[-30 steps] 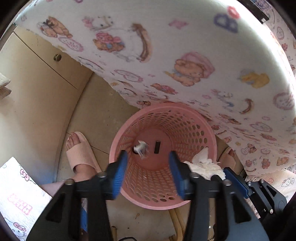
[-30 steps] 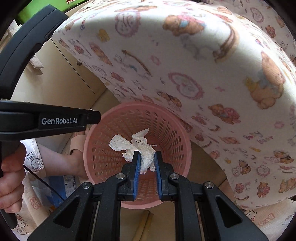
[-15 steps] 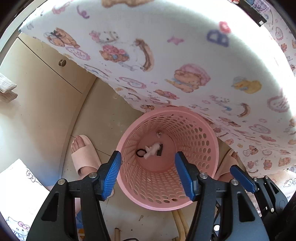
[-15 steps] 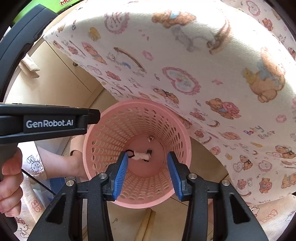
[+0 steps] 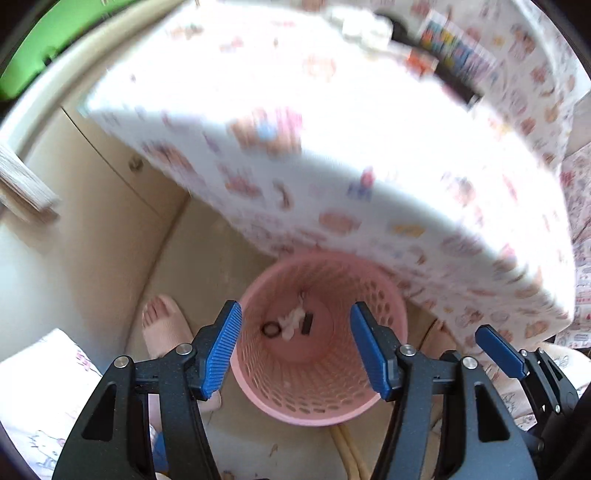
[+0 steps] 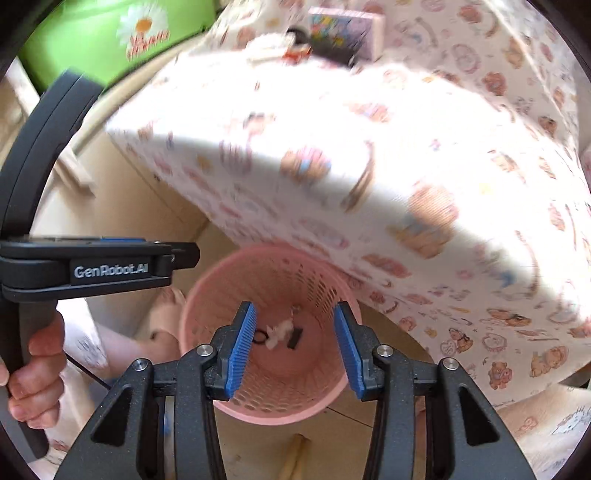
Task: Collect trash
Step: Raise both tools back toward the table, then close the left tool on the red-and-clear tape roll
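Pink perforated plastic makes up the wastebasket (image 5: 317,354), which in the left wrist view stands on the floor half under the overhanging edge of a cartoon-print cloth (image 5: 332,155) that covers the surface above. Framing the basket from above, the left gripper (image 5: 295,347) has its jaws spread apart with nothing between them. At the basket's bottom lie a crumpled white tissue (image 5: 291,322), a small dark ring (image 5: 271,328) and a short dark piece (image 5: 307,325), so this trash is already in. The tissue looks light, soft and easily crushed; any further scrap like it would likely be best pinched across its bulk, gently, since it may cling or tear. This view alone shows a toed slipper foot (image 5: 162,325) just beside the basket, and blurred items at the cloth's far edge. From the right wrist view, the right gripper (image 6: 293,347) likewise hangs over the basket with jaws parted and empty, the same tissue (image 6: 279,329) visible below. Only here can one see the left gripper's black handle and a hand (image 6: 35,373) around it, a green box (image 6: 110,33) with a daisy, and a colourful box (image 6: 343,31) with small clutter on the cloth, possibly more to collect.
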The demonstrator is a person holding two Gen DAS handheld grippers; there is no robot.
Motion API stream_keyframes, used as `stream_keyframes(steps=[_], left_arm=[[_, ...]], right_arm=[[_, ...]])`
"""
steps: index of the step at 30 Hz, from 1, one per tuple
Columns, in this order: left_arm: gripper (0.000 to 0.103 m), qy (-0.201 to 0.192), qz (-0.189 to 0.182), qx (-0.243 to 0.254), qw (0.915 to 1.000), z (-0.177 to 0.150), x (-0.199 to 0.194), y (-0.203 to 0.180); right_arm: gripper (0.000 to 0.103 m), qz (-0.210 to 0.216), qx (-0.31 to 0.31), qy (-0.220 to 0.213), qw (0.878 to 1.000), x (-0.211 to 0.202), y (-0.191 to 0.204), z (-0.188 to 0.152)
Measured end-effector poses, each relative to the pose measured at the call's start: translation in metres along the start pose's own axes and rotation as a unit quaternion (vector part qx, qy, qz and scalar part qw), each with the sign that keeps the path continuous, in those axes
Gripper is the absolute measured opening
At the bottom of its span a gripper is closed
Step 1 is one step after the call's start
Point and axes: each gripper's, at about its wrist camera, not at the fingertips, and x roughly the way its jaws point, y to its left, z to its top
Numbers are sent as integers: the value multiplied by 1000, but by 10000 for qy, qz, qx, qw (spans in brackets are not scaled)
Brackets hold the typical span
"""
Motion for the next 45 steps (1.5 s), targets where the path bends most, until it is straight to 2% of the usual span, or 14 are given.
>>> stream_keyframes(steps=[5,10,12,15,18,25,27,30,34,38,40,43,45], left_arm=[[60,-601,-1,-57,9982,5,-30,5],[59,-1189,228,-16,9926,9,-55,1],[59,-1381,237,40,9901,11,-66,0],[60,-1604,95,90,9870,14,-87,-1],[71,-2006,206,238,9792,21,-114,-10],[77,-2474,323,724,9657,55,-160,-32],[81,-2556,139,774,9636,68,-169,-37],[81,-2722,14,799,9589,87,-176,-44],[83,-3020,237,916,9486,105,-175,-56],[83,-3071,233,962,9465,113,-162,-57],[83,-3225,256,879,9421,111,-153,-52],[83,-3228,559,908,9405,111,-134,-46],[80,-3306,789,890,9363,110,-126,-42]], right_arm=[[47,-167,34,-499,9986,-28,-3,7],[47,-257,-40,-844,9961,-46,-5,12],[46,-391,-112,-958,9946,-52,-4,15],[47,-808,-295,-1283,9880,-69,-1,18],[47,-797,-441,-1639,9823,-90,0,20],[47,-714,-458,-1995,9762,-132,-15,62],[47,-843,-518,-2139,9718,-141,-17,78],[47,-802,-526,-2281,9689,-151,-23,101],[48,-742,-403,-2428,9664,-152,-32,122],[49,-764,-230,-2421,9670,-133,-45,131],[49,-757,-55,-2328,9696,-119,-56,132],[49,-784,91,-2067,9752,-97,-71,134],[49,-869,100,-1951,9769,-85,-78,136]])
